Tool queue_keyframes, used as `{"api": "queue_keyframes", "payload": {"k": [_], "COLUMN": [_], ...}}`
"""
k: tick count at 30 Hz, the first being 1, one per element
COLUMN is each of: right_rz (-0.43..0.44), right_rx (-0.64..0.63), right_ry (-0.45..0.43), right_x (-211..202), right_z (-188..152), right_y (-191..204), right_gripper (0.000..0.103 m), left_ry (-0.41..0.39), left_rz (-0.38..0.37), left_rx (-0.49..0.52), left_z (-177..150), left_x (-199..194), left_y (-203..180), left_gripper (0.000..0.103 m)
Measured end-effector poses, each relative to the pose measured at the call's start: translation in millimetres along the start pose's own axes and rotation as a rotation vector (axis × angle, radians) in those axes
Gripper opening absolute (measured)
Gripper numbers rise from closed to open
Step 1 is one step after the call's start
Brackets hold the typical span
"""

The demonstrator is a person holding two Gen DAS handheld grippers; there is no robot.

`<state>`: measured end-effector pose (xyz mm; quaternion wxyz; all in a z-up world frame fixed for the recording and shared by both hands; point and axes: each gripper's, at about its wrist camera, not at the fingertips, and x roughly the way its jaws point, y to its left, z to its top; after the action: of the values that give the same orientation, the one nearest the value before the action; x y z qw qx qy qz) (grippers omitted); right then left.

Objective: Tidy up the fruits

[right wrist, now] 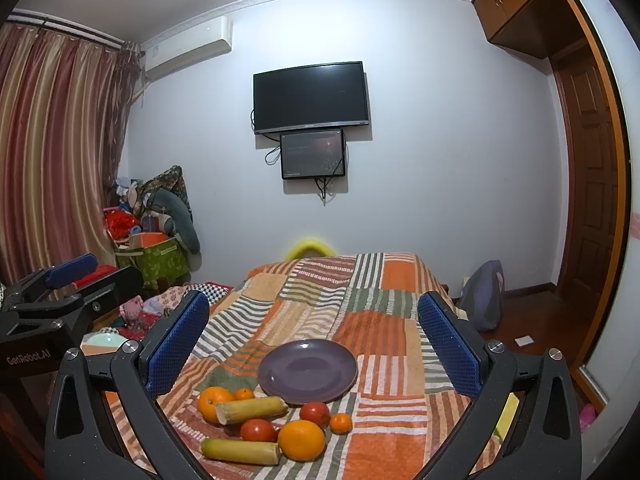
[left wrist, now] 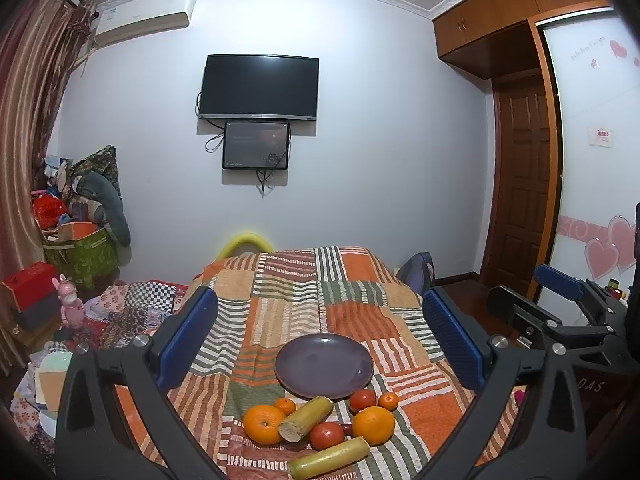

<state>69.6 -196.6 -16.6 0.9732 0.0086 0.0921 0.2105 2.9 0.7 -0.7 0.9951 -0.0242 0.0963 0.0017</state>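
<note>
An empty purple plate (left wrist: 324,364) (right wrist: 307,370) lies on a striped patchwork cloth. In front of it lie two large oranges (left wrist: 264,424) (right wrist: 301,439), two small tangerines (left wrist: 388,401) (right wrist: 340,423), two red tomatoes (left wrist: 326,435) (right wrist: 259,430) and two yellow-green cane pieces (left wrist: 306,418) (right wrist: 240,451). My left gripper (left wrist: 320,344) is open and empty, above and behind the fruit. My right gripper (right wrist: 314,344) is open and empty, also held above the fruit. Each gripper shows at the side of the other's view.
The cloth covers a table (left wrist: 352,272) that runs toward the far wall. Clutter, boxes and a green bin (left wrist: 80,256) stand at the left. A wooden door (left wrist: 520,184) and a bag (right wrist: 484,296) on the floor are at the right.
</note>
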Motion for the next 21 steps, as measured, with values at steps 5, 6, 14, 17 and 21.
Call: {"api": "queue_keyframes", "payload": {"k": [5,6,14,17,21], "right_rz": [-0.002,-0.001,0.003,0.005,0.006], "right_rx": [0.005,0.006,0.015,0.018,0.018], "right_ry": [0.003,0.004,0.002,-0.001,-0.004], "right_x": [0.2,-0.1,0.0,-0.3,-0.7], "right_z": [-1.6,-1.2,-0.5,0.2,0.2], "right_y": [-2.1,-2.4,-3.8,-3.7,-3.3], "right_gripper": [0.103,0.103,0.103,0.103,0.103], "left_ry": [-0.001,0.0,0.001,0.002,0.002], "left_rz": [0.0,-0.001,0.005,0.009,0.012], "left_rx": [0.001,0.002,0.001,0.0,-0.001], "left_z": [0.7,0.5,-0.6,-0.4,-1.1], "left_x": [-0.7,-0.4,0.7,1.3,2.2], "left_y": [-1.7,-2.1,-2.5,-2.5,-2.2], "left_gripper": [0.103,0.103,0.103,0.103,0.103]}}
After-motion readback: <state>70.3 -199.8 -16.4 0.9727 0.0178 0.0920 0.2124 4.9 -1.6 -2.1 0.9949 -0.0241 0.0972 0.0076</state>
